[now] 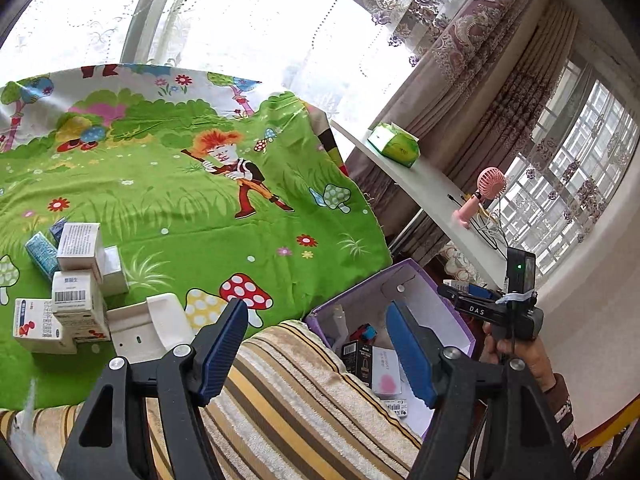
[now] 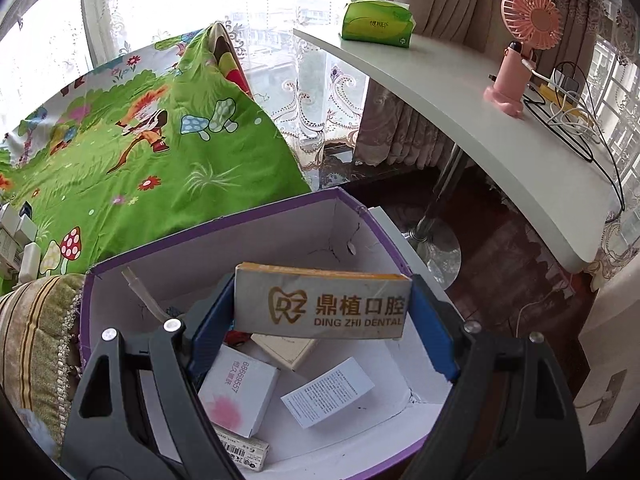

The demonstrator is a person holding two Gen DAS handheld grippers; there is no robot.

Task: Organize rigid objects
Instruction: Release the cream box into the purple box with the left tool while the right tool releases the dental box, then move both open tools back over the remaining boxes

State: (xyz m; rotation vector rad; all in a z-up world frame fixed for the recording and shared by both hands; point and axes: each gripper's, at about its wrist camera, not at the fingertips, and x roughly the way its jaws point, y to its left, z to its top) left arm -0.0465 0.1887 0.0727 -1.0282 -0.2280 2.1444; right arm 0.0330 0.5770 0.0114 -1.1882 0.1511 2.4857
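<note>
Right gripper (image 2: 322, 312) has its fingers pinching the Ding Zhi Dental box (image 2: 322, 304) right over the purple storage box (image 2: 224, 220), which holds other small boxes. Left gripper (image 1: 316, 344) fingers are spread, holding nothing; beyond it, a pile of white boxes (image 1: 72, 280) sits on the green cartoon sheet (image 1: 200, 208).

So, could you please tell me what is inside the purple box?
Inside the purple box lie a white box with a pink blot, a printed white carton and a barcoded packet. The held dental box and right gripper cover the rest.
</note>
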